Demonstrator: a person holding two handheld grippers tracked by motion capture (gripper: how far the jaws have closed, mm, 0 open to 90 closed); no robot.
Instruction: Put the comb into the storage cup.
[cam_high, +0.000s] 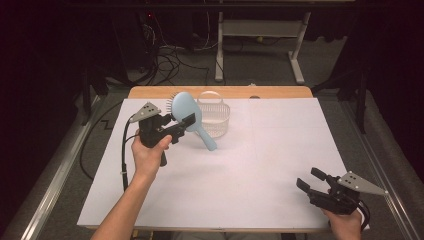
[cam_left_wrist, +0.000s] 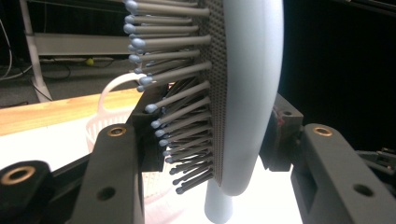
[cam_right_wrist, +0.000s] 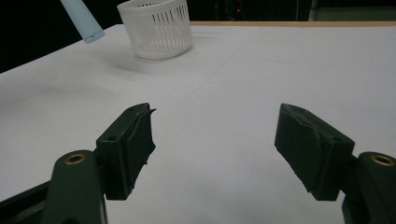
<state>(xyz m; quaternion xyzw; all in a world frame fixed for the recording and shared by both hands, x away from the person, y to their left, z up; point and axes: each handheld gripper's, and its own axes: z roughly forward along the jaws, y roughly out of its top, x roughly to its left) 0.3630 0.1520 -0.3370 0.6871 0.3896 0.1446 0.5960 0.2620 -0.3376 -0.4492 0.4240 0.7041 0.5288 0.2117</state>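
Note:
A light blue hairbrush (cam_high: 187, 111) is held up off the white table, its head between the jaws of my left gripper (cam_high: 182, 121), which is shut on it. In the left gripper view the brush head (cam_left_wrist: 247, 93) stands on edge with its grey bristles (cam_left_wrist: 177, 98) pointing left, and the handle (cam_left_wrist: 219, 207) hangs down. The handle tip (cam_right_wrist: 84, 21) also appears in the right gripper view. A white slotted basket (cam_high: 214, 116) sits just behind the brush. My right gripper (cam_high: 314, 181) rests low at the table's front right, open, with nothing between its jaws (cam_right_wrist: 215, 149).
The white sheet (cam_high: 250, 165) covers a wooden table (cam_high: 220, 92) whose far edge shows as a bare strip. Beyond it stand a desk frame (cam_high: 260, 35) and loose cables (cam_high: 170, 60) on the floor. A metal rail (cam_high: 55, 170) runs along the left side.

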